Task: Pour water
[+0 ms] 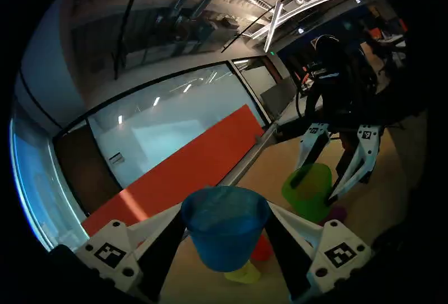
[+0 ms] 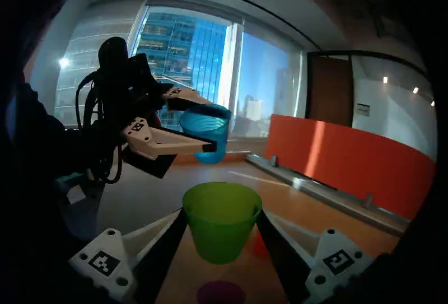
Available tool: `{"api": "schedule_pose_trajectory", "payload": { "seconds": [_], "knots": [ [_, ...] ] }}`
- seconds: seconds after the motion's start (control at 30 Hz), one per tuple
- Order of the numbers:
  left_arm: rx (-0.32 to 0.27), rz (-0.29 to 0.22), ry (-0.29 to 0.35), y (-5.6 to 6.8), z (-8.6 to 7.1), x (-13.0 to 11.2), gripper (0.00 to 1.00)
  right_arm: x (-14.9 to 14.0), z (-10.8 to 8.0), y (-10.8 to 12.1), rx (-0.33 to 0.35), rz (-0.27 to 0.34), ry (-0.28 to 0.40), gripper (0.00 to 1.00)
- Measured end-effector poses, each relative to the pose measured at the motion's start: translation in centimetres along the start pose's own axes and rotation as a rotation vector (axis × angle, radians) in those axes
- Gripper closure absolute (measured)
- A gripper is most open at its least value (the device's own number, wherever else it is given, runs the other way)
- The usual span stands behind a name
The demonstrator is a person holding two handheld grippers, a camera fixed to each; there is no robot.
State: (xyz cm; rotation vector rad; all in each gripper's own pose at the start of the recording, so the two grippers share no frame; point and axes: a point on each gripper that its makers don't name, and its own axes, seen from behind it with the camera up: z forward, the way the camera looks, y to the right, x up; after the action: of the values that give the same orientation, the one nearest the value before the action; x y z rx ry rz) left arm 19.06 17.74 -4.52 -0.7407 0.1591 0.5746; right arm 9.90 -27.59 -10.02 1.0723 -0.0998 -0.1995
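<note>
Our left claw [image 1: 225,217] clamps the blue cup [image 1: 224,237] and our right claw [image 2: 222,220] the green cup [image 2: 221,231], both held above the desk [image 2: 280,192]; we judge them light, squeezable plastic, best gripped mid-wall.

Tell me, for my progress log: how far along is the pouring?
Done: both cups gripped, left gripper shut on the blue cup, right gripper on the green cup. In hand: both upright, apart. Left: the pour itself; no cup is tilted yet.
</note>
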Motion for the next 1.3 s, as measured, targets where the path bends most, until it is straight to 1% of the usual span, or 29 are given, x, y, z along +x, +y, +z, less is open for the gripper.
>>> {"api": "schedule_pose_trajectory", "payload": {
  "seconds": [0.4, 0.77, 1.0, 1.3],
  "knots": [
    [0.012, 0.141, -0.006, -0.3, 0.0, 1.4, 0.13, 0.1, 0.8, -1.5, 0.041, 0.012, 0.009, 0.1],
    [0.009, 0.254, 0.002, 0.0, 0.2, 2.9, 0.13, 0.2, 1.3, -2.4, 0.064, 0.014, 0.014, 0.1],
    [0.009, 0.299, 0.003, 0.0, 0.7, 3.6, 0.13, 0.3, 1.8, -3.1, 0.083, 0.012, 0.014, 0.1],
    [0.017, 0.369, 0.008, -0.2, 0.8, 4.2, 0.13, 0.7, 2.2, -3.5, 0.097, 0.006, 0.017, 0.1]
  ]
}}
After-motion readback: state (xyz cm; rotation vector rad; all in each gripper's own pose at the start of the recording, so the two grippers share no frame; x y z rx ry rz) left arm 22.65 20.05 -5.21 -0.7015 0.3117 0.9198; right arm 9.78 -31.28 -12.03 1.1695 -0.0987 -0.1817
